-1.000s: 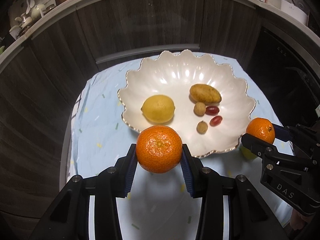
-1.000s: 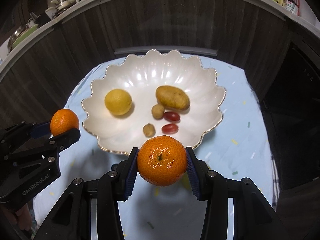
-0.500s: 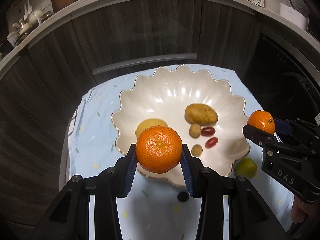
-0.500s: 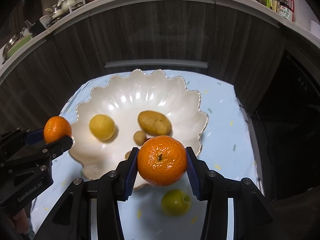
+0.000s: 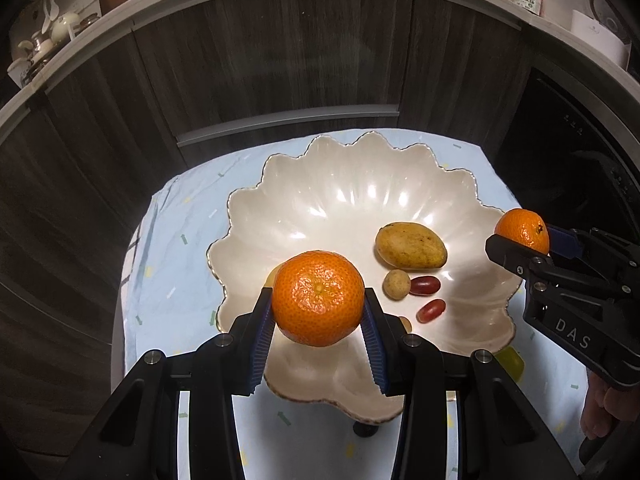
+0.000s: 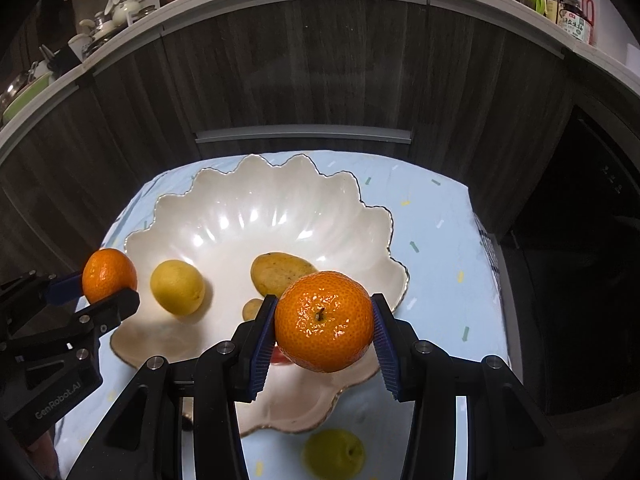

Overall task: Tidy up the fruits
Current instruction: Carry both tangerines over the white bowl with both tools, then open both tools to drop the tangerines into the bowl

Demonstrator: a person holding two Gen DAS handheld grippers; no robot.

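My left gripper [image 5: 318, 309] is shut on an orange tangerine [image 5: 318, 296], held above the near rim of a white scalloped bowl [image 5: 360, 204]. At the right of that view my right gripper [image 5: 520, 242] is shut on a second tangerine [image 5: 524, 228] over the bowl's right rim. The right wrist view shows that gripper [image 6: 324, 322] and its tangerine [image 6: 324, 328] up close, with the left gripper [image 6: 109, 290] at the bowl's left rim. In the bowl [image 6: 240, 216] lie a lemon [image 6: 177, 287], a mango [image 5: 410, 246], a small brown fruit [image 5: 396, 285] and two red grapes [image 5: 425, 285].
A green fruit [image 6: 334, 454] lies on the light blue cloth [image 6: 436, 248] just outside the bowl's near rim. Dark wooden cabinet fronts [image 5: 280, 60] rise behind the table, and a black appliance [image 6: 580, 220] stands to the right. A person's hand [image 5: 600, 412] shows at the lower right.
Both grippers have carried their tangerines forward over the bowl, which now sits lower and nearer in both views. The green fruit came into sight. Both grips are unchanged.
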